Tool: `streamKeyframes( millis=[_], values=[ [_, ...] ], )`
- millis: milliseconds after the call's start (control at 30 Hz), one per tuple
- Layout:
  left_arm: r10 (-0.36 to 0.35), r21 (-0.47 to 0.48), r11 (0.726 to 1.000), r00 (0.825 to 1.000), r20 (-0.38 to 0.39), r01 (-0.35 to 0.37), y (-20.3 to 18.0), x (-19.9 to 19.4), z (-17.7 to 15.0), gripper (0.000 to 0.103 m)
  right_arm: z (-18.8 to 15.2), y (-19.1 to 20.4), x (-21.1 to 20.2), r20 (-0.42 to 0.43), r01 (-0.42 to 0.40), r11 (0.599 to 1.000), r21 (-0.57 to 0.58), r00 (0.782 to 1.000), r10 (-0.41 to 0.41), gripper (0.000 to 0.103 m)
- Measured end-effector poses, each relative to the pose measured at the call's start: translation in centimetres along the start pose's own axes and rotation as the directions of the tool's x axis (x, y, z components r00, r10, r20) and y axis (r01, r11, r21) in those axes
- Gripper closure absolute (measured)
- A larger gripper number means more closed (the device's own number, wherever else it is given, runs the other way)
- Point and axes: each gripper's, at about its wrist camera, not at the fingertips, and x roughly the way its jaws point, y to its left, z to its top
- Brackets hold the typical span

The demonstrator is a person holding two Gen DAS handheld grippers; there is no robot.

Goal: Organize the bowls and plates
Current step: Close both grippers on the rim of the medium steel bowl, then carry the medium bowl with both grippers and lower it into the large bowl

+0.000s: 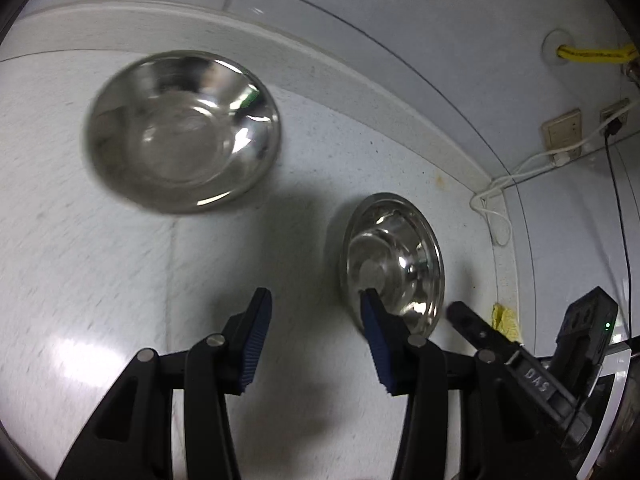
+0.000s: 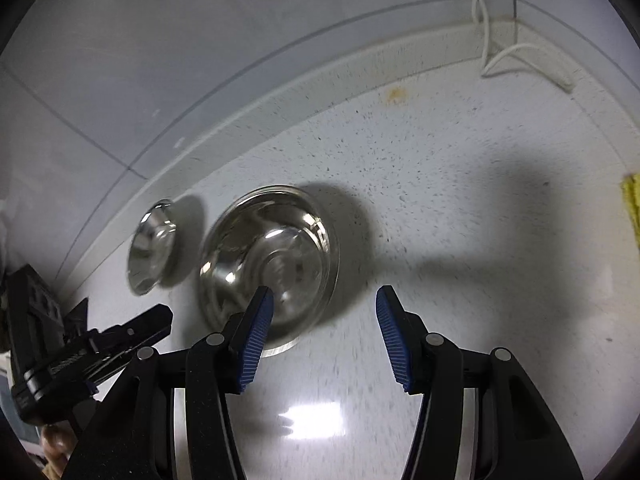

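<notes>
On the speckled white counter point(image 1: 120, 280), 2 steel bowls stood upright and apart, neither stacked nor held.

Item 1: large bowl point(image 1: 182, 132), upper left of the left wrist view; in the right wrist view it appeared small at middle left point(image 2: 154, 246), close to the raised back edge.

Item 2: small bowl point(image 1: 394, 264), lower right of centre in the left wrist view, partly behind one blue pad; in the right wrist view it sat at centre point(image 2: 270, 262), just beside item 1.

Item 3: left gripper point(image 1: 316, 312), jaws spread wide, empty, hovering above bare counter. Likely placed between the 2 bowls to pick one for nesting.

Item 4: right gripper point(image 2: 324, 308), jaws likewise apart and empty, its left pad overlapping the small bowl's rim in frame; contact could not be told.

Differences between views: only the left wrist view showed the wall sockets point(image 1: 562, 134), yellow hose point(image 1: 596, 54) and black cable. Only the right wrist view showed the counter's open right side, and a fingertip at lower left. Both caught a yellow cloth point(image 2: 632, 204) and white cord point(image 2: 486, 20).
</notes>
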Motion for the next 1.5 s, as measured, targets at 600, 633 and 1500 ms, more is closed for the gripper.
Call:
streamKeyframes(
  millis=[600,633,1500],
  values=[
    [-0.055,0.018,0.998,0.996,-0.068,0.056,-1.3,0.7,1.7,0.098,0.9,1.4,2.0,-0.033,0.003,1.0,0.016,0.999,-0.003,0.095],
    [-0.06,0.022,0.998,0.997,-0.057,0.061,-1.6,-0.5,1.6,0.098,0.9,1.8,1.3,-0.025,0.002,1.0,0.01,1.0,-0.001,0.095],
    [-0.116,0.08,0.99,0.992,-0.052,0.12,-1.9,-20.3,-19.4,0.098,-18.6,6.4,-20.9,0.073,-0.072,0.989,-0.126,0.994,0.081,0.094]
  ],
)
